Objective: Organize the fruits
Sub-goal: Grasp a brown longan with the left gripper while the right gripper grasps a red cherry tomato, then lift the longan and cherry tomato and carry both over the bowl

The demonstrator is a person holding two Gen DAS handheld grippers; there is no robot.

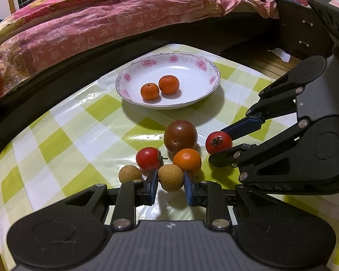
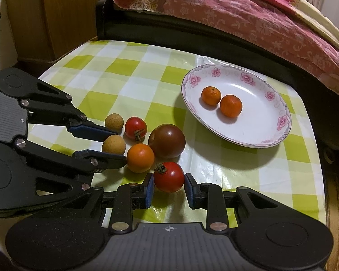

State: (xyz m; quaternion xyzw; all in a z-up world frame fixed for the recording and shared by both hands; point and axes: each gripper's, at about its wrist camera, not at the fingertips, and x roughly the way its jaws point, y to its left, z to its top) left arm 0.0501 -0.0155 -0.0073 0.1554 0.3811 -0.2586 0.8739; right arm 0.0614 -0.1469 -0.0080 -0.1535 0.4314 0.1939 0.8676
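Two grippers, left (image 1: 170, 184) and right (image 2: 168, 186), each bracket a fruit.

Pink floral bedspread (image 1: 83, 22), checkered tablecloth (image 1: 79, 124)

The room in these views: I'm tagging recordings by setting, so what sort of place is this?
Most likely a bedroom at home. A bed with a pink floral quilt stands right behind the small table with its green checked tablecloth, and a dark drawer cabinet stands beside it.

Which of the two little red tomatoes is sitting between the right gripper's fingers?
The red tomato nearest the right camera, dried stem up; the other red tomato lies beside the far longan.
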